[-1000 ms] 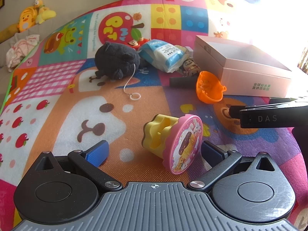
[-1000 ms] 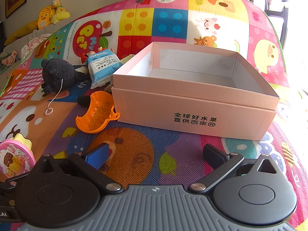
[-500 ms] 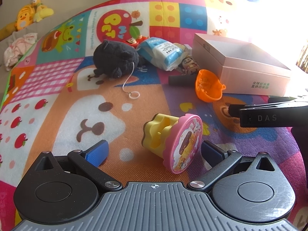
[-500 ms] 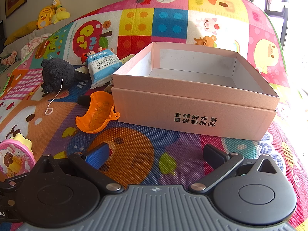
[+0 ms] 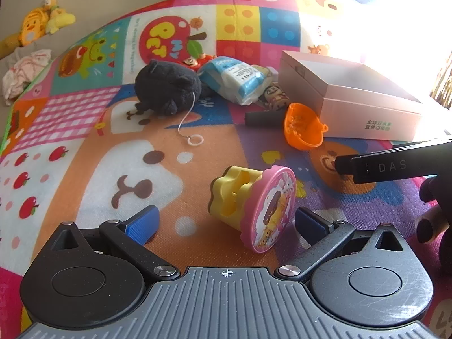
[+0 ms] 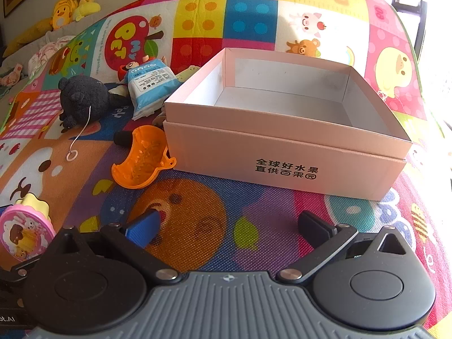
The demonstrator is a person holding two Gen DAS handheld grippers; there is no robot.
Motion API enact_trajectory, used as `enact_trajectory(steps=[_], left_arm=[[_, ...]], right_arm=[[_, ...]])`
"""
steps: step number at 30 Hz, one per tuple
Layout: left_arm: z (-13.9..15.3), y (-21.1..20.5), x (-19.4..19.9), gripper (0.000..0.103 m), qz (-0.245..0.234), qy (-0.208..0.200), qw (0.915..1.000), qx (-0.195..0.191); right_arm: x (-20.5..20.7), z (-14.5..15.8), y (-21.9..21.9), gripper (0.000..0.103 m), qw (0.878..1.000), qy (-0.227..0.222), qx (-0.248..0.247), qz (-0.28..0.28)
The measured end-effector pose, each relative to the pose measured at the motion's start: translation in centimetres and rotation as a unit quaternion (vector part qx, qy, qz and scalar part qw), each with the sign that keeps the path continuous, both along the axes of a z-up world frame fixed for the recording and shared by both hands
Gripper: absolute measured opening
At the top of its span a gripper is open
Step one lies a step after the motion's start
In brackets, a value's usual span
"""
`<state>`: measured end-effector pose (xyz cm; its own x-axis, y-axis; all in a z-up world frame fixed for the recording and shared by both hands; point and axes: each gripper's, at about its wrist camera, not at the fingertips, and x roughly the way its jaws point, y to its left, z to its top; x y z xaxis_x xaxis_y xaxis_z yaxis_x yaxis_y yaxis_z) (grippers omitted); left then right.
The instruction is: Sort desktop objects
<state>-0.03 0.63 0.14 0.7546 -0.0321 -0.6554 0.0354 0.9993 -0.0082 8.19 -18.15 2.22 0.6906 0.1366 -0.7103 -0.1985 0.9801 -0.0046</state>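
— Left gripper (image 5: 226, 221)? 
— Low in the frame, jaws spread wide, nothing between them.

— And the right gripper (image 6: 230, 226)? 
— Likewise wide and empty at the bottom of its view; its dark body shows at the left view's right edge.

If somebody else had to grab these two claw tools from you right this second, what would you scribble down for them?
Left gripper: open, empty, with the pink-and-yellow toy lying tipped between its fingers.
Right gripper: open, empty, over bare mat in front of the pink box.
The box holds nothing, so no item is sorted yet.
Left on the mat: the orange scoop toy touching the box's left front corner, the dark plush with its string and ring, the blue-and-white packet, a black stick, and small figures behind them.
Likely next: close the left gripper on the toy and carry it to the box.
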Motion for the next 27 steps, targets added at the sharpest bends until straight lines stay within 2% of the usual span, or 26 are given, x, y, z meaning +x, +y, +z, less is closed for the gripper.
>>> enact_trajectory(steps=[3,5,7,10,12,14,15,17,19,23,27], left_arm=[[0.0,0.1,-0.1,0.103,-0.008,0.0,1.0,0.0],[0.0,0.2,-0.1,0.103,-0.009,-0.001,1.0,-0.003],[0.0,0.1,-0.1,0.103,-0.009,0.0,1.0,-0.002],[0.0,0.1,-0.1,0.103,-0.006,0.0,1.0,0.003],[0.0,0.1,-0.1,0.103,-0.004,0.0,1.0,0.005],[0.0,0.1,0.0,0.103,-0.003,0.0,1.0,0.004],[0.0,0.1,0.0,0.103,-0.003,-0.001,1.0,0.004],[0.0,0.1,0.0,0.103,-0.004,-0.001,1.0,0.001],[0.1,0.3,0.0,0.103,-0.006,-0.004,0.9999,-0.008],[0.1,0.9,-0.2,0.103,-0.007,-0.011,0.9994,-0.032],[0.1,0.8,-0.2,0.103,-0.006,-0.013,0.9994,-0.032]], right_arm=[[0.2,0.3,0.1,0.103,1.0,0.013,-0.007,0.023],[0.6,1.3,-0.3,0.103,0.996,0.048,0.023,0.072],[-0.5,3.8,-0.8,0.103,0.993,0.005,0.058,0.103],[-0.6,7.7,-0.6,0.103,0.985,-0.075,0.065,0.137],[1.8,9.6,0.2,0.103,0.984,-0.084,0.08,0.133],[6.1,10.3,1.2,0.103,0.985,-0.045,0.108,0.124],[8.5,9.9,1.6,0.103,0.985,-0.011,0.127,0.116],[13.1,8.3,2.3,0.103,0.98,0.058,0.166,0.091],[15.6,6.4,3.3,0.103,0.977,0.09,0.18,0.075],[16.9,5.0,5.5,0.103,0.98,0.09,0.167,0.067],[17.4,5.0,6.6,0.103,0.975,0.095,0.18,0.086]])
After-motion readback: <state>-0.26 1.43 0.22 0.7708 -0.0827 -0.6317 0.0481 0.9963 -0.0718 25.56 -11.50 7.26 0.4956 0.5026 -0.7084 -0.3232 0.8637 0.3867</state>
